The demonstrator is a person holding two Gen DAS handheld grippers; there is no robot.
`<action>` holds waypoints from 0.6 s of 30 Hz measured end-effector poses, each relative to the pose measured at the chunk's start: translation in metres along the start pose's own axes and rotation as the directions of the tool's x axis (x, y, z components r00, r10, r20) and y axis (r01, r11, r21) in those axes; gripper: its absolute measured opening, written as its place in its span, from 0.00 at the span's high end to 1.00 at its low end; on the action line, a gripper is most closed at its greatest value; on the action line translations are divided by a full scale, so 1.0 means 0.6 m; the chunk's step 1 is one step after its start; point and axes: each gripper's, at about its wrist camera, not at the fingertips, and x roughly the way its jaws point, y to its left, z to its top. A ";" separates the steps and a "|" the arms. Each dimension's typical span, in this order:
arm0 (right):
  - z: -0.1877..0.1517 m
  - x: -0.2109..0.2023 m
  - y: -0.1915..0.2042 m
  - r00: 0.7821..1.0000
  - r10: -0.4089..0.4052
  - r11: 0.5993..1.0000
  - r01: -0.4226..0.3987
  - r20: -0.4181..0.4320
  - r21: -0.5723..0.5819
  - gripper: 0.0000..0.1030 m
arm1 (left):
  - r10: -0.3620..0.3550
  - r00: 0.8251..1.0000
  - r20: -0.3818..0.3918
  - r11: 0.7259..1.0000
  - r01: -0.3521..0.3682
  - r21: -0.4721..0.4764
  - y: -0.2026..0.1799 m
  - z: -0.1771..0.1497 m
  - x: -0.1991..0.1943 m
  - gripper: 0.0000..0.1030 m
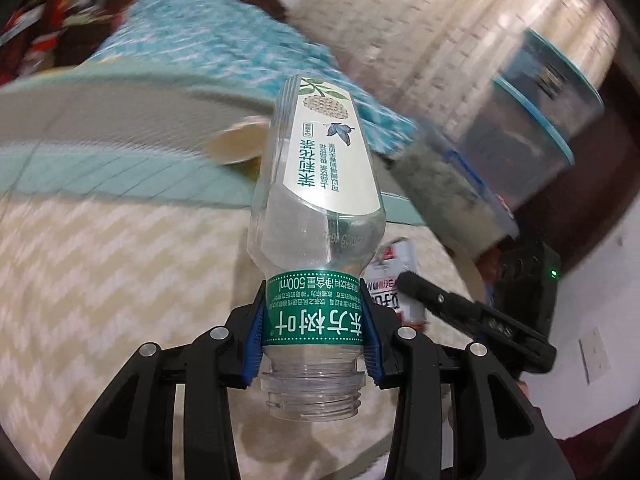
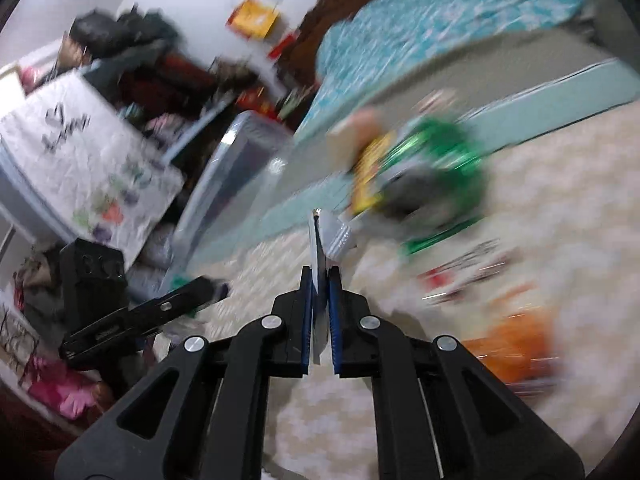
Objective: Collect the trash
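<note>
The left claw (image 1: 314, 326) grasps an empty bottle (image 1: 316, 184) by its neck; the right claw (image 2: 320, 292) is clenched on a thin wrapper (image 2: 332, 236). 2 pieces collected; green packet (image 2: 436, 168) and orange wrapper (image 2: 512, 348) remain on the bed.

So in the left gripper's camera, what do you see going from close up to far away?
Left gripper, squeezing the neck of the clear plastic bottle → cream zigzag rug → pale green mattress edge → turquoise patterned blanket on the bed.
</note>
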 end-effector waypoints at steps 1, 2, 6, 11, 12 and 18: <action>0.007 -0.026 -0.020 0.999 -0.024 1.000 0.023 0.039 0.014 0.90 | -0.017 1.000 -0.019 1.000 0.017 0.025 -0.021 0.009 0.015 0.63; 0.015 -0.064 -0.048 0.994 -0.057 0.998 0.054 0.094 0.039 0.90 | -0.047 0.998 -0.051 0.997 0.050 0.055 -0.051 0.021 0.039 0.64; 0.035 -0.196 -0.152 0.950 -0.184 0.977 0.147 0.254 0.157 0.90 | -0.160 0.967 -0.199 0.965 0.196 0.174 -0.188 0.053 0.156 0.64; 0.055 -0.337 -0.286 0.868 -0.335 0.920 0.216 0.366 0.328 0.90 | -0.222 0.907 -0.358 0.900 0.331 0.283 -0.358 0.060 0.316 0.63; 0.057 -0.355 -0.312 0.863 -0.344 0.909 0.207 0.371 0.362 0.90 | -0.223 0.896 -0.385 0.891 0.348 0.291 -0.385 0.061 0.350 0.63; 0.043 -0.396 -0.365 0.854 -0.366 0.888 0.201 0.370 0.414 0.66 | -0.239 0.845 -0.479 0.879 0.398 0.263 -0.467 0.071 0.467 0.64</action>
